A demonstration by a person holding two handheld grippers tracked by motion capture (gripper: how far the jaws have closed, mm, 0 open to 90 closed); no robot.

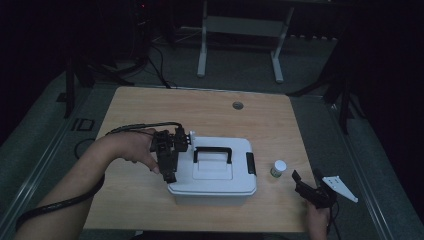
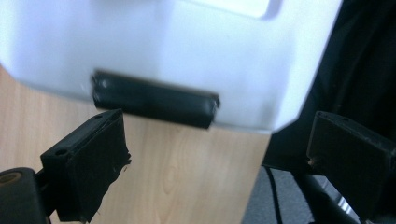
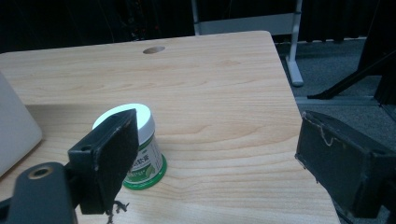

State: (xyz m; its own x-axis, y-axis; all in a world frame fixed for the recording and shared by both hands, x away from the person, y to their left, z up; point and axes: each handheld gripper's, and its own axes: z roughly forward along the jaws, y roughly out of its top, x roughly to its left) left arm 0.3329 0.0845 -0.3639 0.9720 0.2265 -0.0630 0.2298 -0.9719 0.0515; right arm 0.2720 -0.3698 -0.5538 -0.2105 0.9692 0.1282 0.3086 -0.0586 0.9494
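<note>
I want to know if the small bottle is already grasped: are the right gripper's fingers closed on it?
No, the right gripper has its fingers wide apart, with the bottle standing free on the table.

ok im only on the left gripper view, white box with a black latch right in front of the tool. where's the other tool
Observer: The right tool is off to the box's right, near the table's front right corner, apart from the white box.
Operator: anything near it
Observer: A small white-capped jar with a green label stands on the table, just ahead of that tool's left jaw; its jaws are open and hold nothing.
Operator: is the box lid shut
Observer: From the high view the lid lies flat, with its black handle folded down on top and a second black latch on the right end.
</note>
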